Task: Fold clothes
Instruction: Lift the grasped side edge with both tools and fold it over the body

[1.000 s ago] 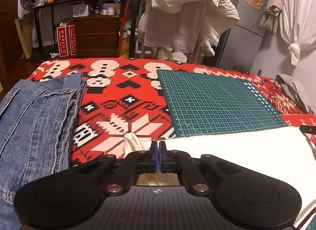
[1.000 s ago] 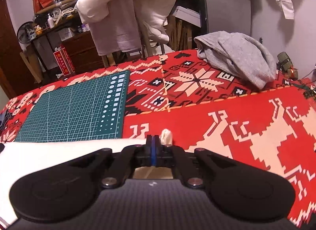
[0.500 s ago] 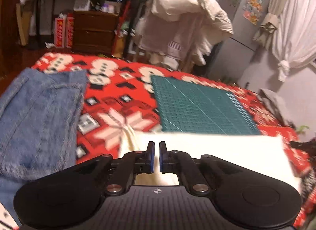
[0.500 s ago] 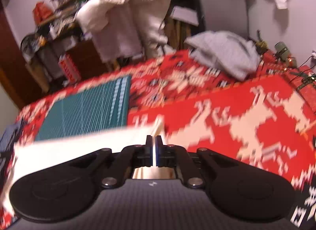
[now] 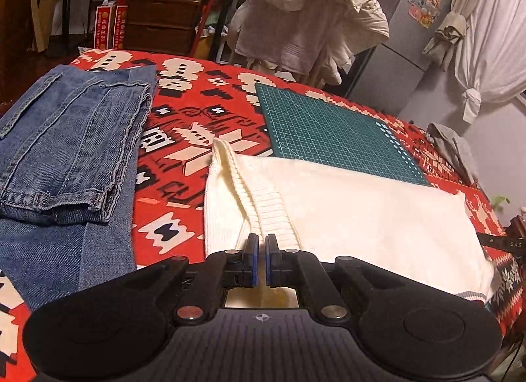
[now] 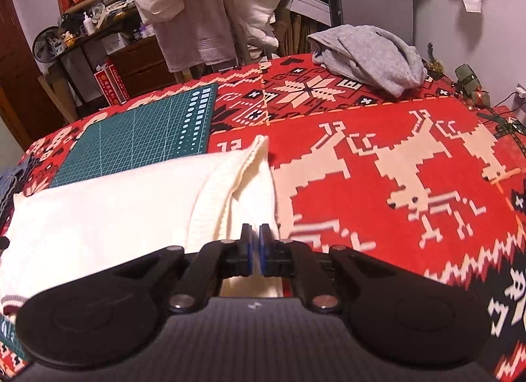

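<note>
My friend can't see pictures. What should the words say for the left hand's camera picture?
The left gripper, fingers slightly apart, hovers above a cream knitted sweater lying flat on a red patterned blanket. Folded blue denim jeans lie to its left, and a green gridded cutting mat lies behind it.

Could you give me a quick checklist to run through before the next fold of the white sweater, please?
1. Left gripper free of cloth: ok, a narrow gap between the fingers with nothing in it.
2. Right gripper free of cloth: ok, same narrow gap, nothing held.
3. White sweater lying flat: mostly ok; the body is smooth, but the ribbed cuffs at both ends stand up a little.
4. Sweater clear of the folded jeans: ok, red blanket shows between them.
5. Far edge on the green cutting mat: ok, it overlaps the mat's near edge.
6. Near hem with the striped trim: cannot tell, largely hidden behind the grippers.
</note>
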